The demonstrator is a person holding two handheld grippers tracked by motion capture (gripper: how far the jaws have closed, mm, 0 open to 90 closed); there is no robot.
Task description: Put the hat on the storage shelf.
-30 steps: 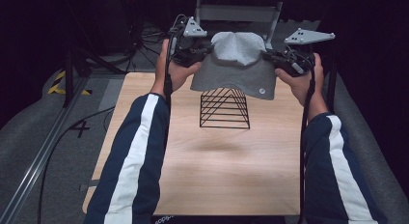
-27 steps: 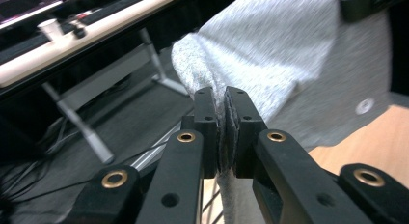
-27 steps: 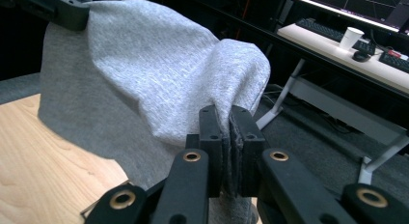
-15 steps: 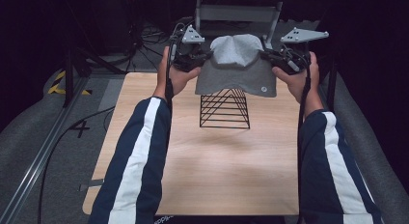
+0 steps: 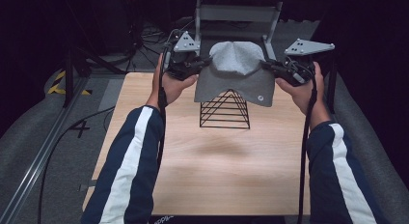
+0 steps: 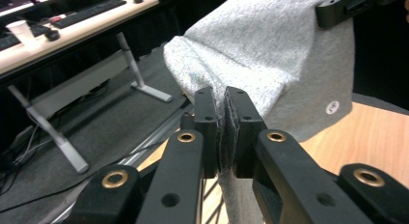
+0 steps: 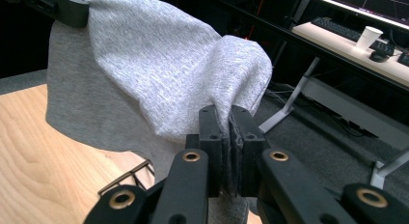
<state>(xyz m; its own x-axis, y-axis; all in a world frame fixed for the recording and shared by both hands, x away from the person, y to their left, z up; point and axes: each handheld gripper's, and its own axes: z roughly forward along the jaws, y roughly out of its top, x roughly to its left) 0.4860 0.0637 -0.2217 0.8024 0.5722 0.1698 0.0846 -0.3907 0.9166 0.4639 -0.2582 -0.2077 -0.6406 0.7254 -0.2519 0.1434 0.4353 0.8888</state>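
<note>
A grey knit cap (image 5: 235, 72) hangs spread between both grippers above the far part of the wooden table (image 5: 207, 166). My left gripper (image 5: 205, 63) is shut on the cap's left edge; its own view shows the cloth (image 6: 270, 55) pinched between the pads (image 6: 206, 119). My right gripper (image 5: 266, 65) is shut on the opposite edge, with cloth (image 7: 159, 74) squeezed between its pads (image 7: 246, 132). A black wire pyramid stand (image 5: 225, 110) sits on the table just beneath the cap; its tip is behind the cap's lower hem.
A grey metal frame (image 5: 237, 14) stands on the floor beyond the table. Desks with keyboards (image 6: 91, 10) and a paper cup (image 7: 369, 37) lie farther off. Dark cables (image 5: 58, 137) trail on the floor at left.
Both hands have carried the cap slightly lower, so its hem now covers the stand's tip. Both grips are unchanged.
</note>
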